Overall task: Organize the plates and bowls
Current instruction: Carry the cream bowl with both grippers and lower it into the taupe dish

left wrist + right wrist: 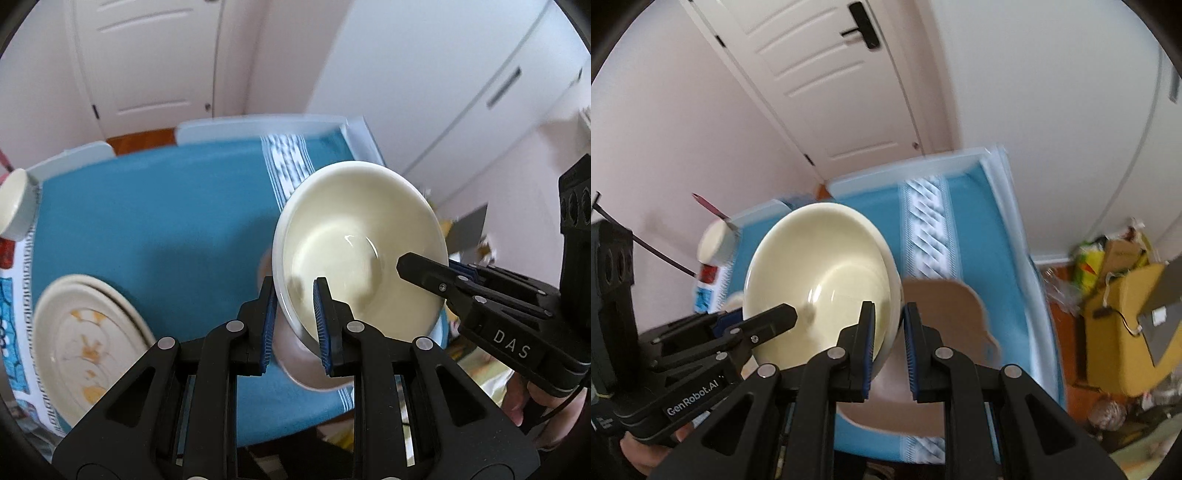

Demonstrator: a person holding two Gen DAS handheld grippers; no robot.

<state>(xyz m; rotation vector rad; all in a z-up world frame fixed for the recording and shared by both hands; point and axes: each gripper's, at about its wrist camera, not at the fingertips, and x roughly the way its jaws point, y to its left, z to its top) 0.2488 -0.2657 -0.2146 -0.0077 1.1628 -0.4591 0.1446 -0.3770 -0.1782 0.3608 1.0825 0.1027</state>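
Both tools grip one cream bowl, lifted clear of the table & tilted. Left tool is nearly closed, pads pinched on the bowl's rim at approx 7 o'clock in its own view; right tool likewise clamped on the rim at approx 5 o'clock in its view. Each cam also catches the other tool biting the opposite rim: right one at 3–4 o'clock in left view, left one at 8 o'clock in right view.

Left view only: stack of cream plates w/ orange flower print at 8 o'clock on the cloth, blurred. A small white cup-like pot sits at the table edge at 9 o'clock; right view shows it too, at 9–10 o'clock behind the bowl.

Right view only: a brown flat piece on the cloth under the bowl at 5 o'clock (left view shows just a brownish blur below the bowl, can't tell what). Also clutter on the floor at 3 o'clock: yellow boxy item, bags, cardboard. A hand holds the left tool's grip at 7 o'clock.

Surface: table covered w/ a blue cloth w/ a white patterned stripe; pale rim around it. Room: white panelled door w/ black handle at 12 o'clock, pinkish walls, white cabinet fronts at 1–2 o'clock in left view, wood floor strip by the door.
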